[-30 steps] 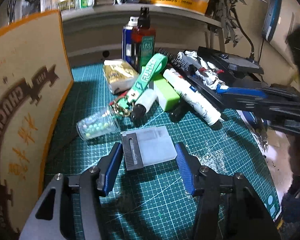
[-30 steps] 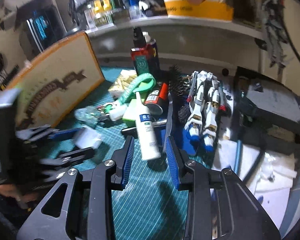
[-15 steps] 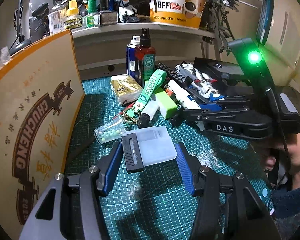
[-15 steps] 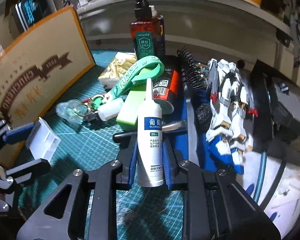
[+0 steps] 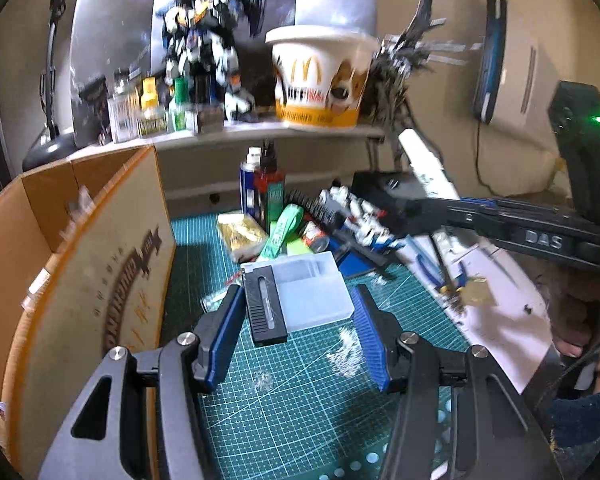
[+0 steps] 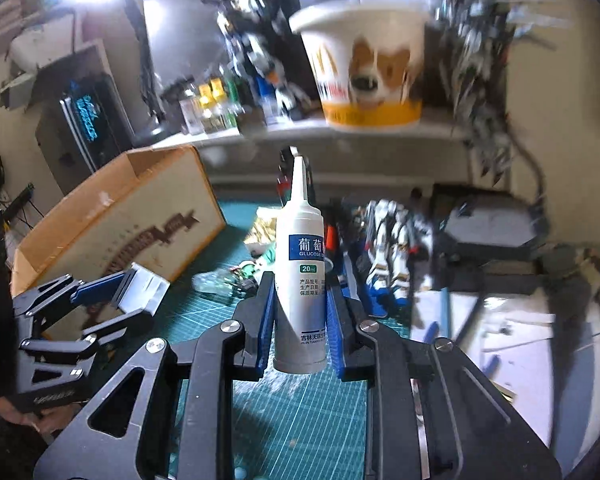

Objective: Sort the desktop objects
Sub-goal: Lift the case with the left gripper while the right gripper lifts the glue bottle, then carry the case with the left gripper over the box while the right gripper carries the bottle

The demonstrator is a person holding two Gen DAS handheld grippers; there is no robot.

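Observation:
My left gripper (image 5: 298, 308) is shut on a clear plastic case with a black end (image 5: 300, 294) and holds it above the green cutting mat (image 5: 300, 408). It also shows in the right wrist view (image 6: 134, 292) with the case (image 6: 144, 286). My right gripper (image 6: 300, 312) is shut on a white glucose bottle (image 6: 300, 264), nozzle pointing up, lifted off the mat. The bottle shows in the left wrist view (image 5: 428, 164), high at the right. An open cardboard box (image 5: 80, 264) stands at the left.
A pile lies at the mat's back: a green strap (image 5: 284, 228), a gold packet (image 5: 240, 236), spray bottles (image 5: 268, 188), a hairbrush and a white robot model (image 6: 392, 248). A shelf holds a McDonald's bucket (image 5: 320, 76) and small bottles. Pliers (image 5: 440, 276) lie at the right.
Both grippers have risen from the mat with their objects. My right gripper closed on the glucose bottle and lifted it out of the pile. The case is now well above the mat.

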